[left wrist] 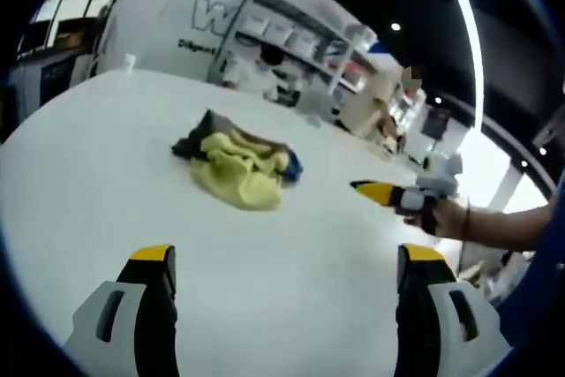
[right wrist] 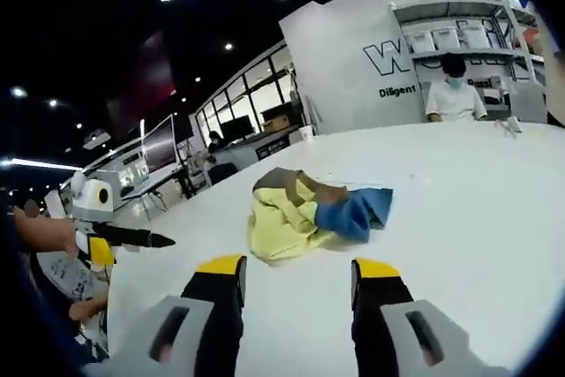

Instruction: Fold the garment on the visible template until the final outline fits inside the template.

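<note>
Here the garment (left wrist: 237,163) lies crumpled, yellow with blue and brown, mid-frame on the white table (left wrist: 97,156), well apart from me. My left gripper (left wrist: 287,262) and right gripper (right wrist: 298,273) gape at the frames' bottom, jaws spread, holding nothing.

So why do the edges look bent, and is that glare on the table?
Left gripper view: the fisheye lens curves the white table and shelves; a bright patch washes out the right side. Right gripper view: ceiling strip lights streak, the table's edge bows, and the crumpled garment looks slightly soft.

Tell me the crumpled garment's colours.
The garment is mainly yellow, with blue and brown parts; clearest in the right gripper view.
</note>
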The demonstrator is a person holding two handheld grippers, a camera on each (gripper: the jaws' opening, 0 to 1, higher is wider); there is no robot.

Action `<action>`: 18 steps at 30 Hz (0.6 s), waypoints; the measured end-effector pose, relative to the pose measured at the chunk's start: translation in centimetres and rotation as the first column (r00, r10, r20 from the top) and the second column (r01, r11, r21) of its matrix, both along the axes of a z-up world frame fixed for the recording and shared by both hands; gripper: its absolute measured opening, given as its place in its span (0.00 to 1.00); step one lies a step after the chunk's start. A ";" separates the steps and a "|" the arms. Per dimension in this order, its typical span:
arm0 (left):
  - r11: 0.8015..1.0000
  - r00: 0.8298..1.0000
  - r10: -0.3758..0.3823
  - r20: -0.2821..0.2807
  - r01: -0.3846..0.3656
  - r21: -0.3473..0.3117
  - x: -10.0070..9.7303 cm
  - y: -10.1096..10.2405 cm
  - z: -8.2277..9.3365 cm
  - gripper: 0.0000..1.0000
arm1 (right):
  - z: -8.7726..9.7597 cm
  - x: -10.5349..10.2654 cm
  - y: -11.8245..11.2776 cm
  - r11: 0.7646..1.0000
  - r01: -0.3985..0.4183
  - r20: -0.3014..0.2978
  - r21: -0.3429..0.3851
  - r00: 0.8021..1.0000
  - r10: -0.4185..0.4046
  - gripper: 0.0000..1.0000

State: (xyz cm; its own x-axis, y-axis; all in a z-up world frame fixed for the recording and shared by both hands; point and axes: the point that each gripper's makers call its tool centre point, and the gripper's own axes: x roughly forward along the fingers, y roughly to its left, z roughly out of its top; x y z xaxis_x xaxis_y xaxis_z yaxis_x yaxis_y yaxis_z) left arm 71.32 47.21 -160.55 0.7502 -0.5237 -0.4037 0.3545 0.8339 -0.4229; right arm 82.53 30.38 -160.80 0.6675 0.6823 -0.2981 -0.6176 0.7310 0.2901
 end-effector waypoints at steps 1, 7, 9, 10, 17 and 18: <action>1.000 1.000 0.001 0.001 -0.001 0.001 0.0 0.0 0.0 0.99 | 0.0 0.8 0.2 1.000 0.011 0.000 -0.002 1.000 -0.011 0.38; 1.000 1.000 -0.002 -0.004 0.002 0.015 0.0 0.3 -0.6 0.99 | -0.5 5.0 1.5 0.998 0.049 0.013 -0.046 0.999 -0.048 0.29; 1.000 1.000 -0.003 -0.005 0.003 0.017 -0.1 0.2 -0.6 0.99 | -0.9 5.6 1.5 0.997 0.058 0.000 -0.059 0.998 -0.058 0.27; 1.000 1.000 -0.004 -0.009 0.004 0.016 -0.2 0.2 -0.7 0.99 | -1.2 6.5 1.1 0.994 0.070 0.002 -0.078 0.998 -0.070 0.25; 1.000 1.000 -0.003 -0.025 0.003 0.011 -1.0 0.0 -1.2 0.99 | -2.9 8.4 1.6 0.989 0.082 -0.024 -0.121 0.996 -0.086 0.17; 1.000 1.000 -0.001 -0.027 0.001 0.011 -1.0 0.0 -1.2 0.99 | -3.0 8.4 1.8 0.989 0.080 -0.029 -0.123 0.996 -0.084 0.17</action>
State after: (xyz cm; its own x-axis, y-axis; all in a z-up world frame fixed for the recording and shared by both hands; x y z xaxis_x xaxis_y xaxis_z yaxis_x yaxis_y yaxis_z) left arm 70.28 47.23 -161.72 0.7385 -0.5198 -0.4293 0.3439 0.8382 -0.4233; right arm 90.91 32.13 -163.75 0.7077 0.5829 -0.3992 -0.5453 0.8100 0.2160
